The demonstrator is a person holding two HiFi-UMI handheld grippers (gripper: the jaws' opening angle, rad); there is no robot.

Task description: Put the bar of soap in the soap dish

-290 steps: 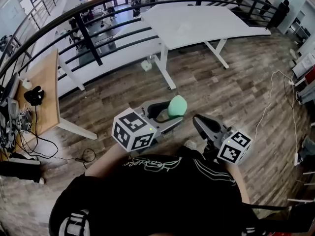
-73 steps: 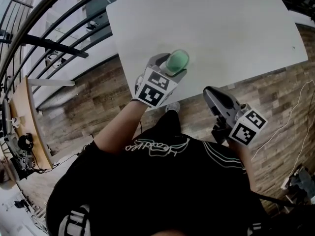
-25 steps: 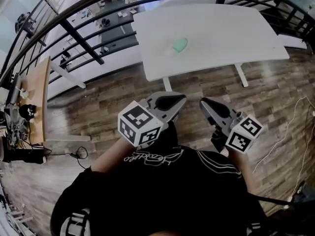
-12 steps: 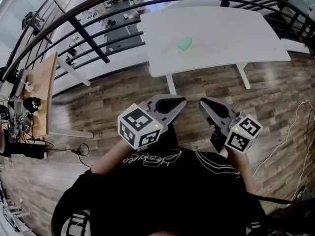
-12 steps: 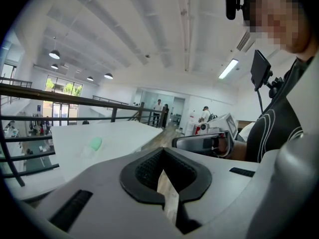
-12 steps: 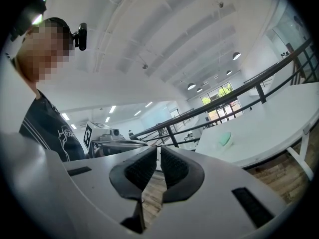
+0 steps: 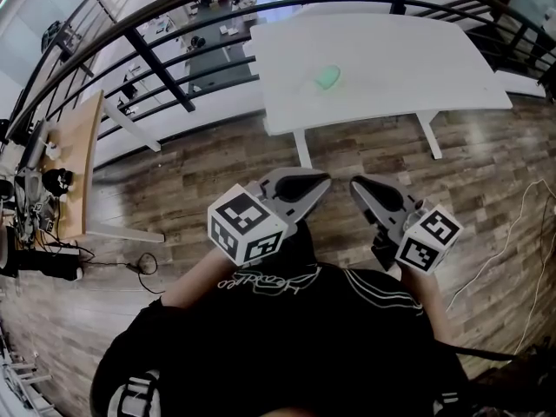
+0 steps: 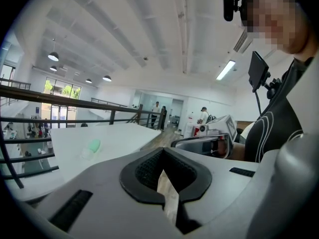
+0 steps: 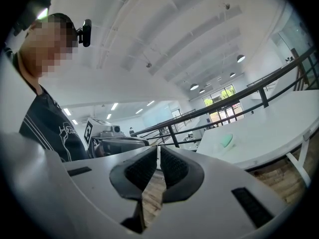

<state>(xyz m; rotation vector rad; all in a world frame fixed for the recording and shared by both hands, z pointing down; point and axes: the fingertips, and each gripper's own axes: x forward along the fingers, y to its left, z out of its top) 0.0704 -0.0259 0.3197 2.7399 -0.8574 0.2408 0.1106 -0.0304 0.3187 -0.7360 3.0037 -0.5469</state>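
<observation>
Fingers point(image 8: 142, 171) of the left gripper point(image 7: 323, 179) are pressed together at the tips, with nothing between them; only a wedge of floor shows through the hollow behind the black pads. Those of the right gripper point(image 7: 354, 183) stand just as close, a hairline slit between the ribbed pads point(image 9: 174, 166) and nothing pinched. Both grippers are held side by side in front of the person's black shirt point(image 7: 287, 337), tips pointing away from the body, over the wooden floor point(image 7: 200, 181) and well apart from the white table point(image 7: 408, 59). Each one carries its marker cube at the near end. On the table top, towards its left half, lies the green bar of soap point(image 7: 327, 77). In the left gripper view a pale, clear soap dish point(image 8: 85, 154) shows just below the bar, touching it; whether the bar sits in the dish or only leans against it cannot be made out at this range. A black railing point(image 7: 156, 72) runs behind the table
</observation>
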